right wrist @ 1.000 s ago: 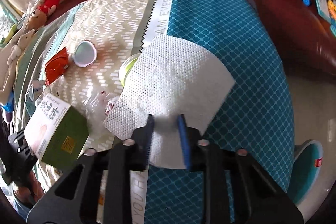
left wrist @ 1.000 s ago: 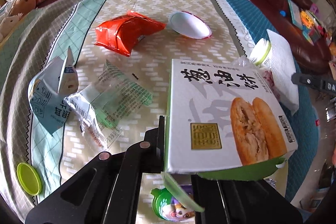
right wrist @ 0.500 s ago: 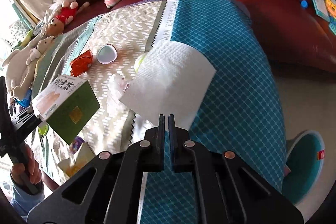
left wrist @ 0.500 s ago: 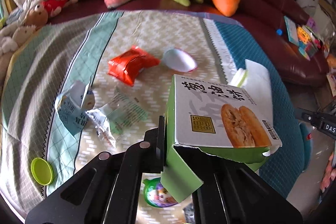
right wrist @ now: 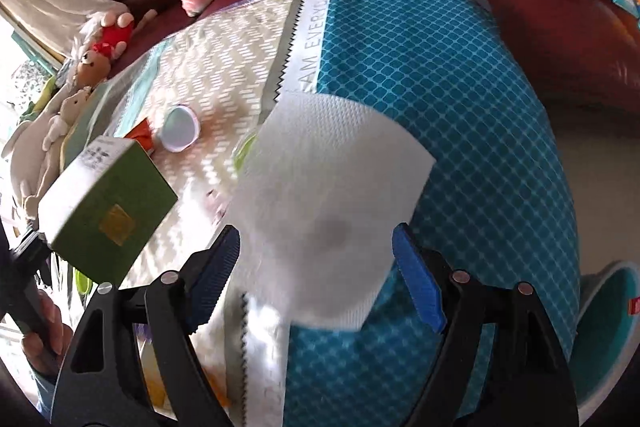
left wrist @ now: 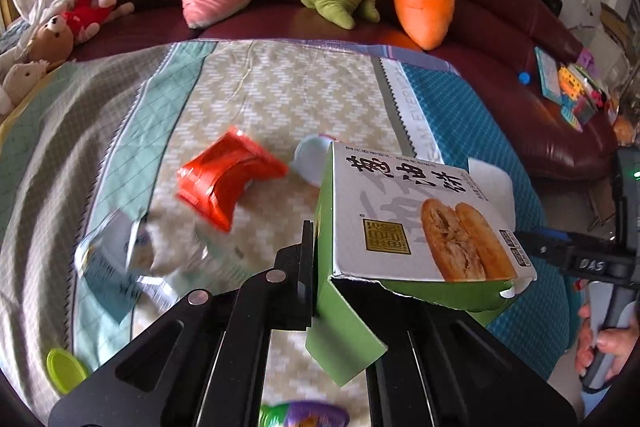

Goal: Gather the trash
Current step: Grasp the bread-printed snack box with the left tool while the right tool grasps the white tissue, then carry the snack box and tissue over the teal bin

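The food box (left wrist: pixel 420 223) is white on top and green on its sides, printed with three large black Chinese characters, a gold square seal and a photo of two filled flatbreads; a small barcode panel sits at its right edge. The left gripper (left wrist: pixel 316 275) holds it raised above the patterned cloth (left wrist: pixel 304 95), fingers pinched together on the box's green side wall, one torn green flap hanging loose below. The gripper points steeply down toward the cloth.

In the right wrist view the right gripper (right wrist: pixel 316 267) also tilts steeply down, and its jaws have just been opening: the blue ribbed pads (right wrist: pixel 420 287) stand wide apart with the white paper towel (right wrist: pixel 332 187) lying between them, not pressed by either. The towel rests across the seam where the zigzag beige panel meets the teal diamond panel, near the cloth's right side. A grey strip along that seam reads "AM EVERYDA", the rest cut off.

The red snack wrapper (left wrist: pixel 228 179) and a white cup (right wrist: pixel 178 131) lie near the cloth's middle. A hand (left wrist: pixel 604 343) grips the right gripper's handle, marked "DAS".
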